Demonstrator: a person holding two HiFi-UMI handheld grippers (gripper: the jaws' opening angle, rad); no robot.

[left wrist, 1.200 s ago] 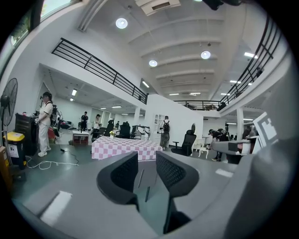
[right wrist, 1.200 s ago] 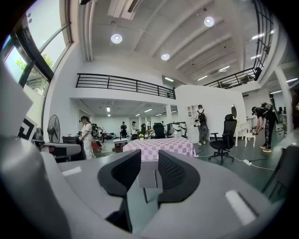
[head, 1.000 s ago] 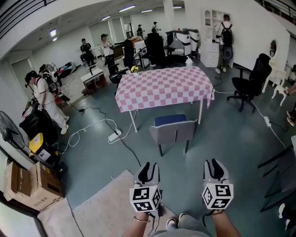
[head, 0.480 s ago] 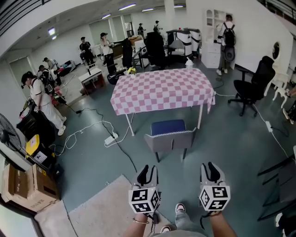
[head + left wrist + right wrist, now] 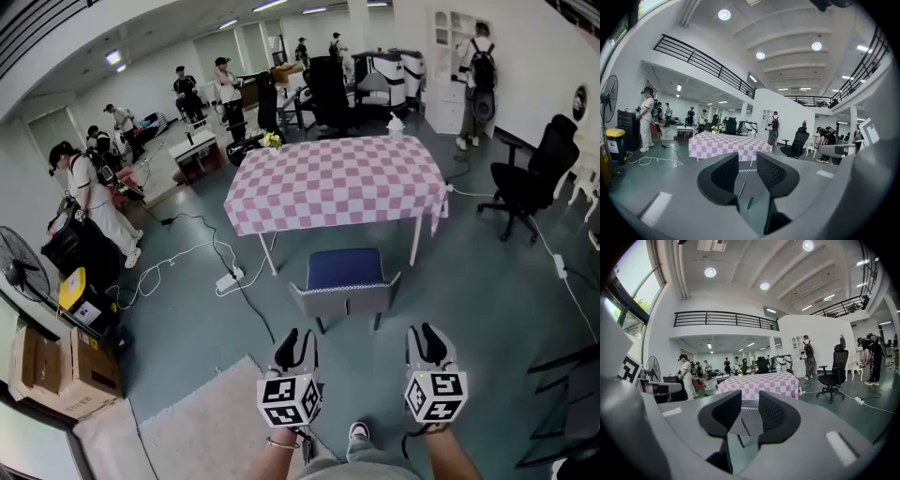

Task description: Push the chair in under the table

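A chair with a blue seat [image 5: 345,267] and a grey backrest [image 5: 347,300] stands pulled out in front of the table [image 5: 333,178], which wears a pink-and-white checked cloth. The backrest faces me. In the head view, my left gripper [image 5: 297,343] and right gripper [image 5: 428,337] are held side by side short of the chair, not touching it. Both are open, with nothing between their jaws. The left gripper view shows the table [image 5: 726,143] beyond the left gripper [image 5: 747,165], and only the backrest's top edge [image 5: 747,170] peeks between the jaws. The right gripper [image 5: 750,406] also points at the table [image 5: 759,383].
A power strip with cables [image 5: 232,277] lies on the floor left of the chair. A beige mat [image 5: 216,422] is at my lower left. A black office chair [image 5: 534,183] stands at the right. A fan [image 5: 19,272], boxes [image 5: 47,370] and several people are at the left and back.
Both grippers have moved forward towards the chair, and the chair and table now sit nearer and larger in the head view. The jaws stand as before.
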